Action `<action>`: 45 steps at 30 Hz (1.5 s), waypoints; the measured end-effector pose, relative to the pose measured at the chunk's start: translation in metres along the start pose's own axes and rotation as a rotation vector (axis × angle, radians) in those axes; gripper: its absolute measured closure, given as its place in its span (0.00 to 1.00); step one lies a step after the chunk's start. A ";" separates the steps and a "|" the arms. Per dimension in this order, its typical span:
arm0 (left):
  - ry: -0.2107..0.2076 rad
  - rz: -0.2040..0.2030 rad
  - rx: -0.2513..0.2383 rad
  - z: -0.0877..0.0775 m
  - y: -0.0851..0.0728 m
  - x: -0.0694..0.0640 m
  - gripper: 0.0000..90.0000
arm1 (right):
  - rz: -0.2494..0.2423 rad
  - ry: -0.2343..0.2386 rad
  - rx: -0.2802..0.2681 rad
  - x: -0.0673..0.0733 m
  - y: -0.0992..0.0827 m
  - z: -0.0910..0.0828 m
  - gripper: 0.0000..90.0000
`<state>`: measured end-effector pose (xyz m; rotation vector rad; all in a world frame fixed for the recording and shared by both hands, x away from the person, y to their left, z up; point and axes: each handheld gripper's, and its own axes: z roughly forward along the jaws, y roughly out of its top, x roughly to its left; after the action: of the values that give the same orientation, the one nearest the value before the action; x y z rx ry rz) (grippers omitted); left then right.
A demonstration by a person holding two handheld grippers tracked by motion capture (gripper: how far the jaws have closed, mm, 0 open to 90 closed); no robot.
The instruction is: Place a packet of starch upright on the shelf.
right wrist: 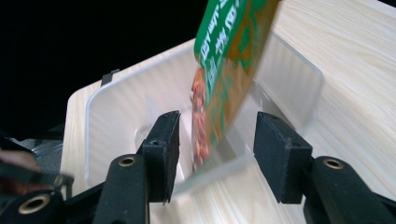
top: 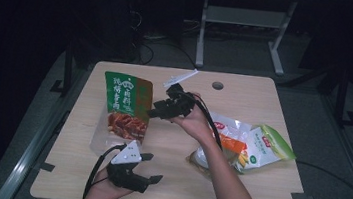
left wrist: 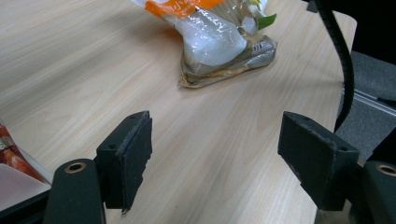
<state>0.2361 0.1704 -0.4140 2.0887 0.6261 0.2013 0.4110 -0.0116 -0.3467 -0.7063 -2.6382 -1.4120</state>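
Reaching right hand (top: 197,124), open-jawed gripper (top: 155,111) beside green pouch (top: 126,105)

High view: above near edge of wooden table (top: 265,97), facing forward and down, far off. Left gripper view: low over tabletop, close, facing clear snack bag (left wrist: 219,42) at right. Right gripper view: close on green sauce packet (right wrist: 229,51) in clear tray (right wrist: 107,116). All shared with high view.
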 end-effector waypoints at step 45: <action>0.002 0.010 0.016 0.011 -0.002 -0.005 0.28 | 0.158 -0.122 0.009 -0.007 -0.118 -0.113 0.49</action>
<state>0.2354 0.1612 -0.4210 2.1075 0.6205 0.2052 0.3496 -0.1606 -0.3743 -1.0056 -2.6064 -1.3546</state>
